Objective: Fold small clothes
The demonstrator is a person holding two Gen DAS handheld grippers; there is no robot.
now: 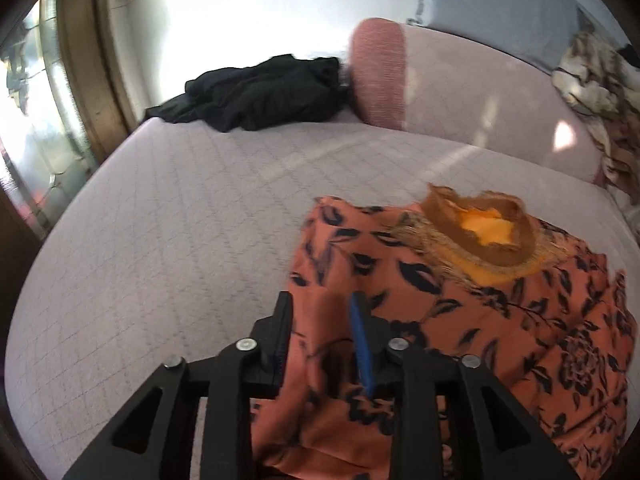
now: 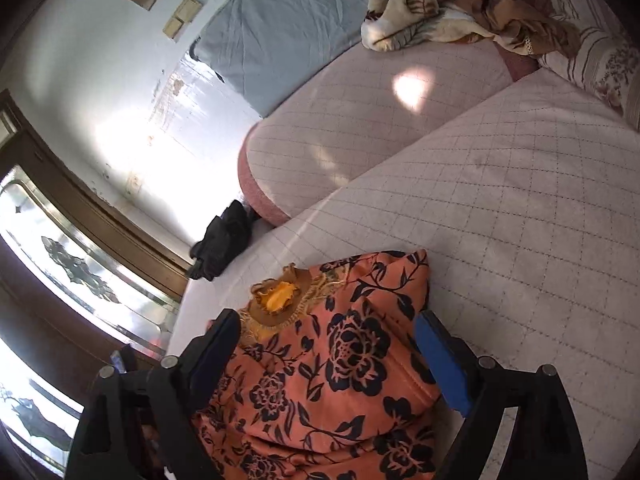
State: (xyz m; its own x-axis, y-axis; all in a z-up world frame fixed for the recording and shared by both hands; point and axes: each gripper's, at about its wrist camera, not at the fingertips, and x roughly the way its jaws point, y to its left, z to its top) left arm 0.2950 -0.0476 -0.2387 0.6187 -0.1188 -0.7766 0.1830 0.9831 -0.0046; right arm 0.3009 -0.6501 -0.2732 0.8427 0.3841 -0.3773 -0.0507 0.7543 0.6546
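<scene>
The orange floral garment (image 1: 460, 320) lies on the quilted pink bed cover (image 1: 160, 240), heaped toward the near edge of the bed, with its brown-trimmed neckline (image 1: 480, 232) showing a yellow lining and pointing away toward the bolster (image 1: 460, 92) at the far side. Its long axis seems to run from that neckline back toward the grippers, so both tools sit at the garment's near end. The left gripper (image 1: 320, 344) has its fingers a modest way apart with a ridge of the cloth's left border rising between them; whether the pads actually pinch the fabric I cannot tell. The right gripper (image 2: 332, 356) stands wide apart, straddling the cloth near its right border (image 2: 416, 304), and grips nothing. The left one looks nearer to a hold, so I judge the coming move turns on it securing that left border while the right closes on its side. Farther off, a black garment (image 1: 260, 92) is bunched at the far left corner of the bed, and a brown-and-cream blanket (image 2: 448, 4) is crumpled at the far right. No brand, label or readable writing shows anywhere.
</scene>
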